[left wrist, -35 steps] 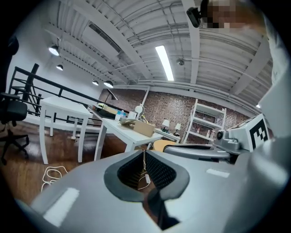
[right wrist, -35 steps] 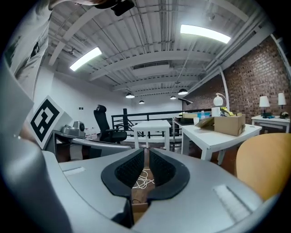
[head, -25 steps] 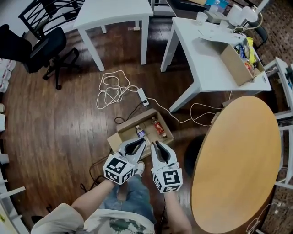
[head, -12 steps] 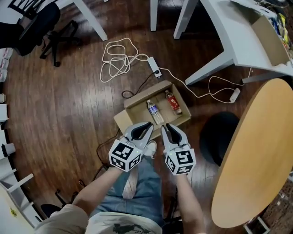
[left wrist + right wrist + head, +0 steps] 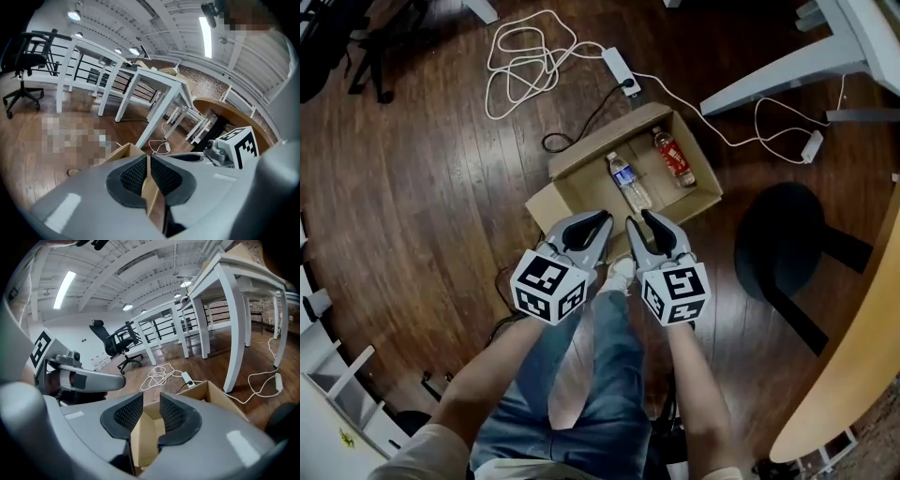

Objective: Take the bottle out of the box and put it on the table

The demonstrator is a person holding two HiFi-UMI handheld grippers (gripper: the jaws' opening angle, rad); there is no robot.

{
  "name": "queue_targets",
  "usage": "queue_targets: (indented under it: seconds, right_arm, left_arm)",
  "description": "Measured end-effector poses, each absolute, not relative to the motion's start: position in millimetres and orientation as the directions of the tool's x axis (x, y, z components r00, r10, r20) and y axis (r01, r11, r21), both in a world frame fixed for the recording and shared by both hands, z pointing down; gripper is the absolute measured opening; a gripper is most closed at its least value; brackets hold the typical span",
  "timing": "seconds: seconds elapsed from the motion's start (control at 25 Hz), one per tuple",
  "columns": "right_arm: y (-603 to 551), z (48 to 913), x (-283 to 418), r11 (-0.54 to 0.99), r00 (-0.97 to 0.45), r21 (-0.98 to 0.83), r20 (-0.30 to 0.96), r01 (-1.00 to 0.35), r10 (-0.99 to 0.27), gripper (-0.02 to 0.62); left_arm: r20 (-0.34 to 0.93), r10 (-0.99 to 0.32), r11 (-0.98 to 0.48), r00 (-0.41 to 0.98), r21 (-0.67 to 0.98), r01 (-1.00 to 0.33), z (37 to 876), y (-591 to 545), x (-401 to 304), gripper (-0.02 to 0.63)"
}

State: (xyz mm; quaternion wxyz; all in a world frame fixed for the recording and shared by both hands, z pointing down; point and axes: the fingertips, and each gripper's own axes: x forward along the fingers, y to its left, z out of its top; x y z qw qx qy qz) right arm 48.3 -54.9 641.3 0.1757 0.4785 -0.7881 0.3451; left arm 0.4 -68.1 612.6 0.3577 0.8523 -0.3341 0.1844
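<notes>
Head view, box: The cardboard box (image 5: 551,208) sits open on the wood floor, and it looks bigger and closer than a second ago.
Head view, bottles: A clear bottle (image 5: 628,181) and a red bottle (image 5: 674,157) lie side by side inside the box. Nothing touches them.
Head view, grippers: The left gripper (image 5: 602,219) and the right gripper (image 5: 638,219) are side by side, just above the near edge of the box. Both have come down toward it.
Head view, counter: The round wooden counter (image 5: 862,356) is off to the right, well apart from the box.
Left gripper view, jaws: The jaws are almost together, with only a thin slit. Nothing is in it, and only the box's cardboard shows behind.
Left gripper view, room: A white table leg (image 5: 157,110) and a white cable (image 5: 161,140) are beyond the box.
Right gripper view, jaws: The jaws stand a little apart and have just been opening. Nothing is between them, and the inside of the box shows through the gap.
Right gripper view, room: A power strip (image 5: 187,378) and a looped cable (image 5: 161,373) lie on the floor past the box.
What it means: The reach into the box is starting, likely with the right gripper. No bottle is out yet, and I cannot tell which one it wants.
</notes>
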Motion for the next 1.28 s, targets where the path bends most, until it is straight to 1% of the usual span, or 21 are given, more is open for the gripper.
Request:
queue_targets:
  seconds: [0.12, 0.2, 0.44, 0.52, 0.68, 0.76, 0.92, 1.16, 1.24, 1.28]
  right_arm:
    - [-53, 681, 42, 0.295, -0.488, -0.394, 0.614, -0.871, -0.620, 0.107]
    - [-51, 704, 35, 0.303, -0.507, -0.411, 0.618, -0.860, -0.602, 0.126]
    - [-48, 774, 27, 0.316, -0.518, -0.411, 0.647, -0.855, -0.560, 0.150]
    - [-42, 799, 25, 0.323, -0.517, -0.404, 0.667, -0.856, -0.536, 0.156]
    - [-44, 847, 24, 0.336, -0.507, -0.383, 0.704, -0.861, -0.497, 0.190]
    - [-51, 866, 22, 0.361, -0.498, -0.354, 0.721, -0.863, -0.482, 0.193]
    - [-61, 912, 23, 0.409, -0.468, -0.304, 0.787, -0.861, -0.402, 0.246]
    - [-73, 983, 38, 0.461, -0.396, -0.240, 0.876, -0.854, -0.277, 0.250]
    - [-77, 1002, 43, 0.475, -0.372, -0.224, 0.896, -0.851, -0.244, 0.274]
    - [-79, 1010, 44, 0.478, -0.364, -0.219, 0.902, -0.850, -0.234, 0.275]
  left_arm:
    - [0.565, -0.428, -0.518, 0.705, 0.486, -0.704, 646, -65, -7, 0.003]
    - [0.580, -0.411, -0.519, 0.703, 0.485, -0.703, 670, -61, -13, 0.021]
    - [0.600, -0.417, -0.493, 0.682, 0.481, -0.725, 732, -56, -25, 0.025]
    - [0.609, -0.414, -0.489, 0.676, 0.478, -0.730, 749, -51, -24, 0.025]
    - [0.614, -0.410, -0.480, 0.674, 0.483, -0.732, 776, -48, -20, 0.025]
    - [0.621, -0.405, -0.465, 0.671, 0.492, -0.736, 790, -46, -17, 0.025]
    - [0.617, -0.406, -0.473, 0.674, 0.489, -0.733, 810, -46, -6, 0.025]
    - [0.615, -0.426, -0.457, 0.664, 0.487, -0.744, 830, -55, -2, 0.025]
    - [0.620, -0.435, -0.474, 0.653, 0.459, -0.752, 835, -59, -4, 0.025]
    - [0.625, -0.441, -0.479, 0.645, 0.443, -0.757, 837, -60, -5, 0.024]
